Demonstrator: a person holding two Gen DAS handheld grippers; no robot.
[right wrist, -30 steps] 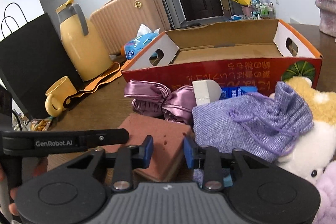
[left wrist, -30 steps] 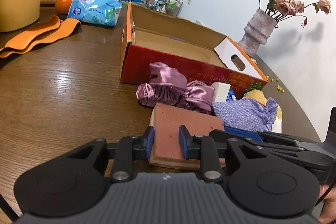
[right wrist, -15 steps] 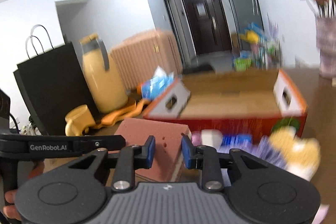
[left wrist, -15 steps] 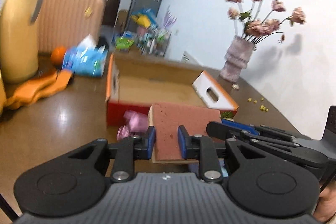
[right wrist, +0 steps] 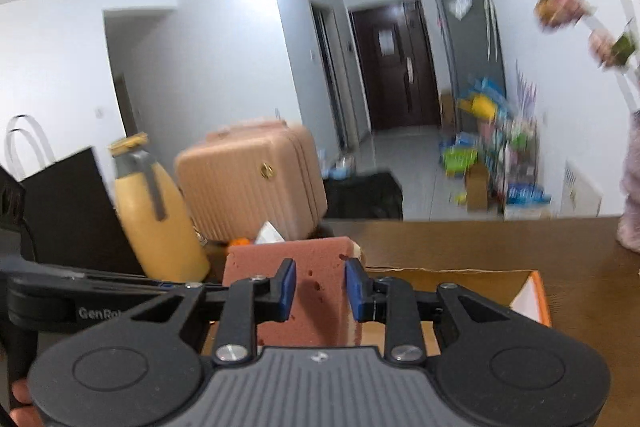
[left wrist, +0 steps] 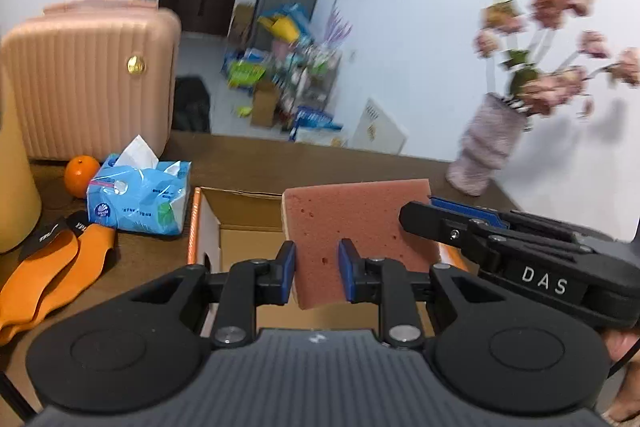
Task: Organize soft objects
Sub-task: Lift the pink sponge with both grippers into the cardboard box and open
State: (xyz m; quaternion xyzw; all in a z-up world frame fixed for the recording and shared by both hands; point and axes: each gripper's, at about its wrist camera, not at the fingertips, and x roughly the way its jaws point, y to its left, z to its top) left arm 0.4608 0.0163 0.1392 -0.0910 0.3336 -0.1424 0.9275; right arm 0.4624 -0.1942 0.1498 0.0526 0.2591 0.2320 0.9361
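Tongs, left and right, clamp sponge edges above box.

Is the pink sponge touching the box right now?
Apart. In the left wrist view the sponge hangs in both grippers, the left gripper pinching it, and its bottom edge floats clear above the box floor.

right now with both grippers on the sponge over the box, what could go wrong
1. Both the left gripper and right gripper pinch the sponge only at its edges; if one lets go first, it could swing and drop outside the box.
2. If the grippers pull apart, the soft sponge may tear or slip free.
3. The vase stands close by on the right; a wide swing might knock it.
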